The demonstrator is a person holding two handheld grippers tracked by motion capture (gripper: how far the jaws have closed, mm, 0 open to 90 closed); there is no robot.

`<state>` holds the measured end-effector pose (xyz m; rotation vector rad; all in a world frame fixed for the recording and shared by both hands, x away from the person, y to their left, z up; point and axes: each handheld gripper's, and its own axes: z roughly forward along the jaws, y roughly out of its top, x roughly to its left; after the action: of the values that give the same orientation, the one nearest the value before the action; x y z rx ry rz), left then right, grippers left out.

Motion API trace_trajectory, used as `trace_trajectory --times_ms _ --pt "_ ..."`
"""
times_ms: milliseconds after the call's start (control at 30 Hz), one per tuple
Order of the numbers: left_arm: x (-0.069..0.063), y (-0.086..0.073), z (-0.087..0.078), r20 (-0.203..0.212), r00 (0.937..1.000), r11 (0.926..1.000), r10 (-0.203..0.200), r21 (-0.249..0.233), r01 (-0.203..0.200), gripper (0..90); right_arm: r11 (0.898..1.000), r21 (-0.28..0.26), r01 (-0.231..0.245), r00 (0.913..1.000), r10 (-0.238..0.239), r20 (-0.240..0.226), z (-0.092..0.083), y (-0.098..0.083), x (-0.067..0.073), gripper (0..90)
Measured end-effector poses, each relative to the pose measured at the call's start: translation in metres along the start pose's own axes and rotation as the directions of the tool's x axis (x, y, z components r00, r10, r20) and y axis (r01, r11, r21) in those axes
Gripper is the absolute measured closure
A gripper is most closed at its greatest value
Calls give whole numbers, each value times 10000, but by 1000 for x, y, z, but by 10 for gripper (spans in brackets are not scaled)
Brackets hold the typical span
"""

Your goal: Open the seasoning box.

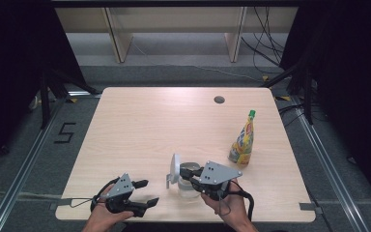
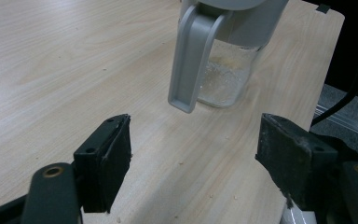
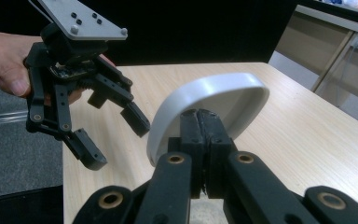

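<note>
A clear jar (image 1: 189, 187) with a little pale residue at its bottom stands near the table's front edge. Its grey handle (image 2: 189, 56) hangs down the side that faces my left gripper. The round white lid (image 1: 175, 167) is tipped up on edge at the jar's left. My right gripper (image 1: 185, 173) reaches over the jar's mouth; its jaws (image 3: 204, 128) are pressed together at the lid (image 3: 214, 95), shut on it. My left gripper (image 1: 146, 192) is held to the left of the jar, open, with nothing between its pads (image 2: 107, 158). It also shows in the right gripper view (image 3: 115, 140).
A yellow sauce bottle with a green cap (image 1: 243, 140) stands upright to the right of the jar. A round cable hole (image 1: 219, 99) sits in the wooden table (image 1: 140, 125) near the far edge. Small crumbs lie on the wood by the jar.
</note>
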<state>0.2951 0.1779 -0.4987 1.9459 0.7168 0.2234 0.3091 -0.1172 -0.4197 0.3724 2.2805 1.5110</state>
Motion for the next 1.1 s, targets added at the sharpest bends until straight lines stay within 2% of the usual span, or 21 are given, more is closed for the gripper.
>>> trace_trajectory --times_ms 67,133,167,200,233,367,433,467,500,600,633,733,800,833,900,933,967,1000,1067,1100 --pt "1 1 0 63 9997 9997 256 15 -256 257 10000 -4 19 10000 -19 -93 3 1 1 900" --pt "1 1 0 -7 9995 9995 300 101 -300 257 10000 11 35 9999 -34 -124 4 2 2 897" --pt "1 1 0 -2 9995 9995 301 101 -301 257 10000 -70 -24 9997 23 -226 6 2 3 896" --pt "0 0 0 -56 10000 9999 44 104 -43 257 9999 -101 26 9996 -29 -276 6 1 2 895" --pt "-1 0 0 -45 10000 9999 61 106 -61 256 10000 -44 82 9999 -82 -58 5 1 2 893" --pt "-1 0 2 47 9999 9999 109 59 -110 257 10000 -1 -86 9999 86 93 -1 -2 -1 867" --pt "-1 0 2 45 9998 9998 171 117 -172 257 9999 24 -126 9994 125 314 -7 -6 -3 832" --pt "-1 0 2 44 9998 9998 172 138 -172 257 10000 -11 20 9982 -19 599 -10 -9 -5 816" --pt "-1 0 2 44 9999 9998 154 134 -155 257 9996 94 -275 9969 267 737 -15 -13 -6 799" --pt "-3 0 2 39 10000 9999 36 113 -37 256 9982 115 -583 9921 567 1118 -28 -25 -12 766" --pt "-2 0 2 35 9998 9995 184 238 -185 256 9966 136 -810 9879 785 1336 -34 -29 -14 752" --pt "-5 0 3 45 10000 9998 77 177 -78 256 9919 95 -1269 9765 1233 1769 -48 -41 -20 720" --pt "-4 1 2 37 10000 9998 82 200 -83 254 9905 63 -1373 9692 1331 2071 -55 -47 -23 713" --pt "-4 1 2 20 9999 9997 141 215 -141 254 9893 213 -1445 9687 1371 2069 -60 -50 -25 699" --pt "-2 1 1 19 9994 9989 352 300 -353 253 9862 140 -1649 9605 1573 2295 -64 -54 -26 685" --pt "-2 1 1 -36 9995 9990 312 313 -310 252 9874 218 -1569 9583 1468 2452 -67 -57 -28 670" --pt "-2 1 1 -26 9998 9994 197 298 -196 251 9834 286 -1790 9543 1665 2482 -68 -58 -27 659" --pt "-3 0 2 -41 10000 9996 7 291 -6 251 9831 270 -1809 9519 1681 2561 -69 -60 -28 646" --pt "-3 1 2 -51 10000 9997 -47 257 48 247 9767 379 -2113 9445 1940 2651 -73 -64 -29 625" --pt "-3 1 2 -76 10000 9997 34 250 -32 242 9772 433 -2079 9446 1891 2683 -75 -66 -30 614"
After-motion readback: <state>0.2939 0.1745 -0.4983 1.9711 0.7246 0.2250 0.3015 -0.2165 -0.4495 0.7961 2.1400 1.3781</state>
